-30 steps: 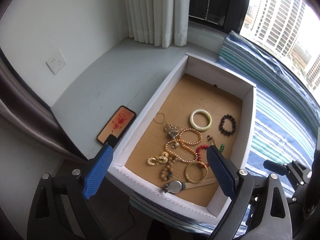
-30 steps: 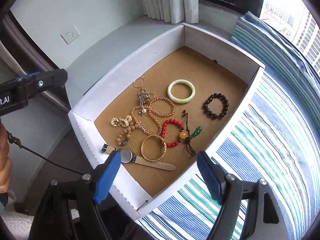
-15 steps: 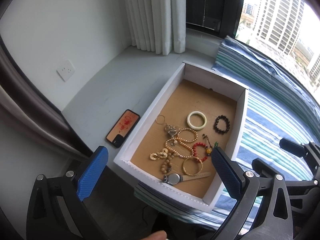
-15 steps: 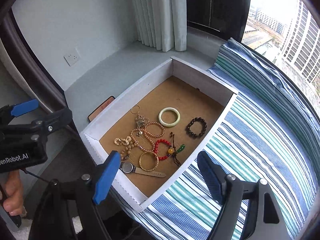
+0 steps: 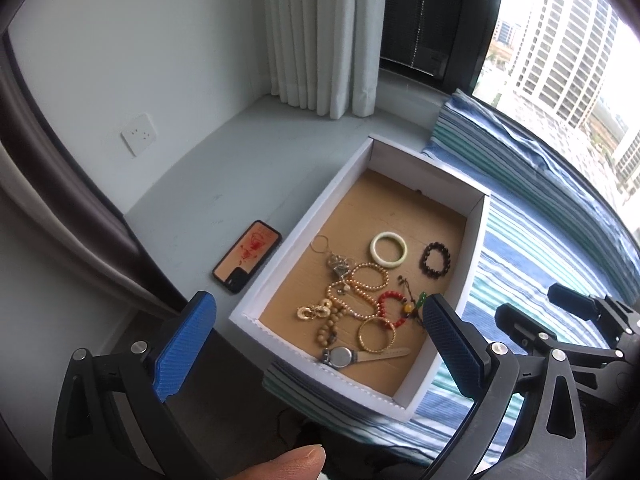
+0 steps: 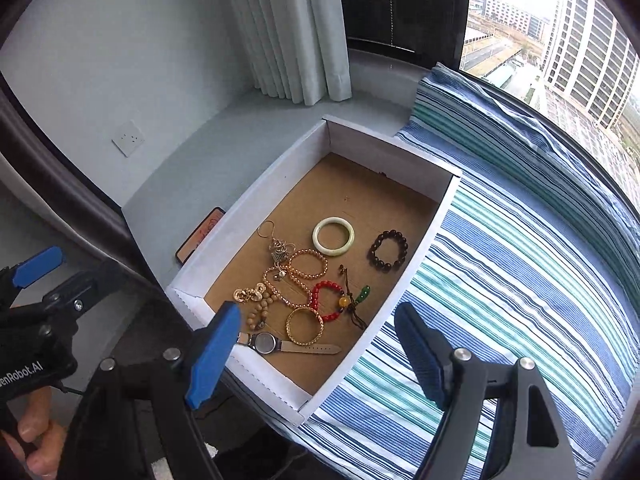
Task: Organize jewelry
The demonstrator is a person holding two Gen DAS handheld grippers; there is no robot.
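A white cardboard box with a brown floor lies below both grippers. Inside it lie a pale jade bangle, a dark bead bracelet, a red bead bracelet, a gold bangle, a wristwatch, pearl strands and gold earrings. My left gripper hangs open above the box's near end, empty. My right gripper is likewise open and empty, high over the near edge.
The box rests partly on a blue and green striped cushion and a grey window ledge. A phone lies on the ledge left of the box. White curtains hang behind. A fingertip shows at the bottom.
Both grippers have risen away from the box, so the box and jewelry look smaller and more of the room shows. The jewelry has not moved.
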